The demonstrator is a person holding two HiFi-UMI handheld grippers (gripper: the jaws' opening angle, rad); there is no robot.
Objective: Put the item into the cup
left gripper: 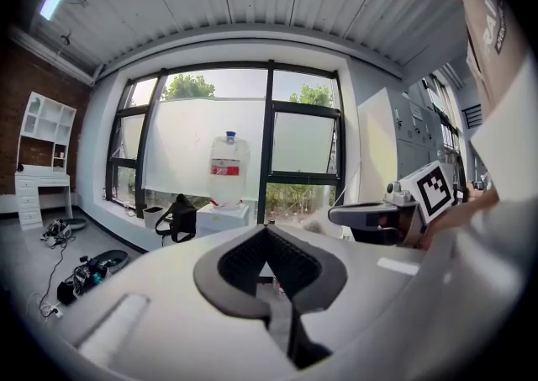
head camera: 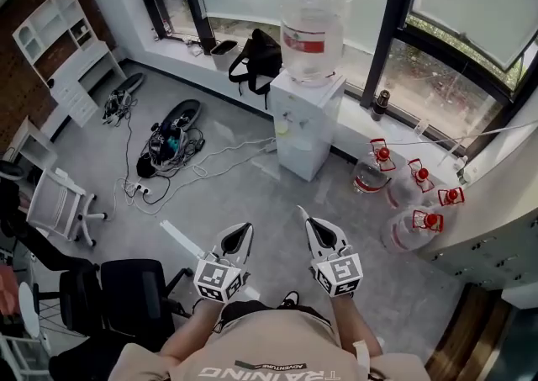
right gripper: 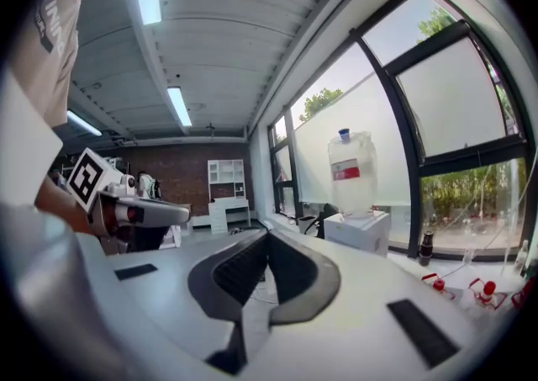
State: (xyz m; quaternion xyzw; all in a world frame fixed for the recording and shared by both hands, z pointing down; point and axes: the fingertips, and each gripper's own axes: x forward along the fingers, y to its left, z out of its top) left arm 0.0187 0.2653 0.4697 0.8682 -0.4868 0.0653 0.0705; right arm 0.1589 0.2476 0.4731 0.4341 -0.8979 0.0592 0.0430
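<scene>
The person is standing on a grey floor [head camera: 252,190], facing a water dispenser [head camera: 308,123] at twelve o'clock. No cup or item is showing in any view, so the task is likely not starting yet and next means finding them. The left tool [head camera: 237,239] and right tool [head camera: 316,235] are hovering side by side near the chest, each with its jaws pressed together on nothing.

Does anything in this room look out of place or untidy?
Yes. A tangle of cables lies loose across the floor, and water jugs sit clustered beside the dispenser. The left tool and right tool are shut and hold nothing.
</scene>
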